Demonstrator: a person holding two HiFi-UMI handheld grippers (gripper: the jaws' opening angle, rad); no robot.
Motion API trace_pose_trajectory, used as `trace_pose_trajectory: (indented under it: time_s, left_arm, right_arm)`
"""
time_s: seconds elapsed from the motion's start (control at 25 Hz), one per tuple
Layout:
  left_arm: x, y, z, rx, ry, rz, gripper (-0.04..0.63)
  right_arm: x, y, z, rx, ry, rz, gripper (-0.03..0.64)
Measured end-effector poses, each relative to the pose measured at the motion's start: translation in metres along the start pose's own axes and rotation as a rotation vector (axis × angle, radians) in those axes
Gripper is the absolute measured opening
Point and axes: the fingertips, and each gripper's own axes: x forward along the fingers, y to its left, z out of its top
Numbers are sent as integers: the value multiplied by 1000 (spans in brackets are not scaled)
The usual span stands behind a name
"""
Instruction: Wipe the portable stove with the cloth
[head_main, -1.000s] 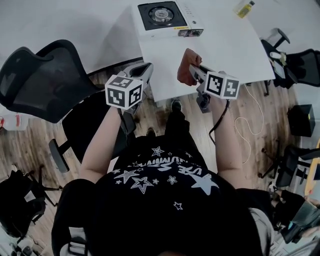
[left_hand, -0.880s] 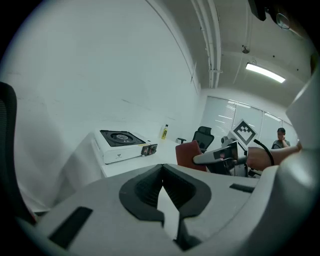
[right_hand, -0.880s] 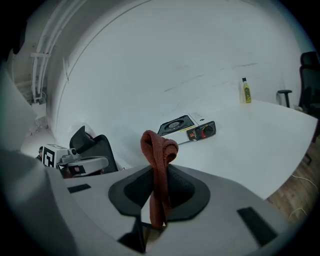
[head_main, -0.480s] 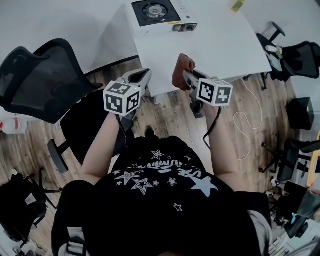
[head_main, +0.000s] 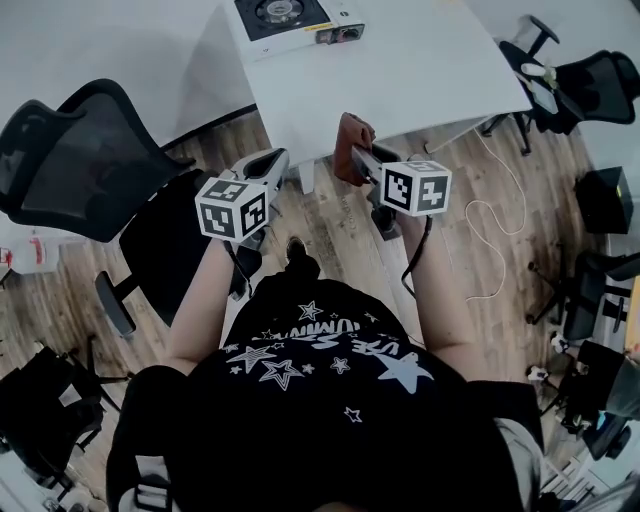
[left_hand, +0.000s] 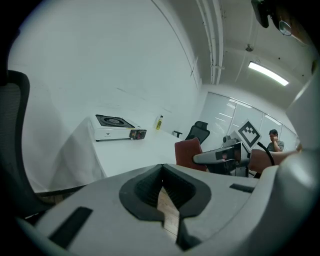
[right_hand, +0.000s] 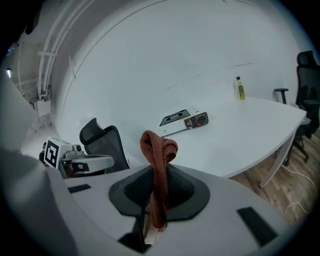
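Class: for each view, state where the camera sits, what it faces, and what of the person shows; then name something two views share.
Head view: on the head, steeply down; torso, arms, left gripper, right gripper holding the cloth.
Left gripper view: on the left gripper, along its shut jaws toward the stove; right forearm shows.
Right gripper view: on the right gripper, toward the table; left gripper shows.
Both gripper views show the stove.

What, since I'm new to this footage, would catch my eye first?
A rust-red cloth stands pinched in the right gripper, near the edge of the white table. The portable stove sits at that table's far side, away from both grippers; the left gripper is shut, empty.
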Motion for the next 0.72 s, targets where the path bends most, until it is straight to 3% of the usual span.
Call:
trace_pose_trajectory:
  time_s: [0.52, 0.72]
  left_arm:
    - [-27, -60, 3, 10, -98, -3, 8]
    - [-33, -79, -6, -3, -82, -29, 8]
  right_arm:
    - [-63, 9, -21, -48, -21, 8, 61]
    - [-78, 9, -27, -59, -20, 7, 61]
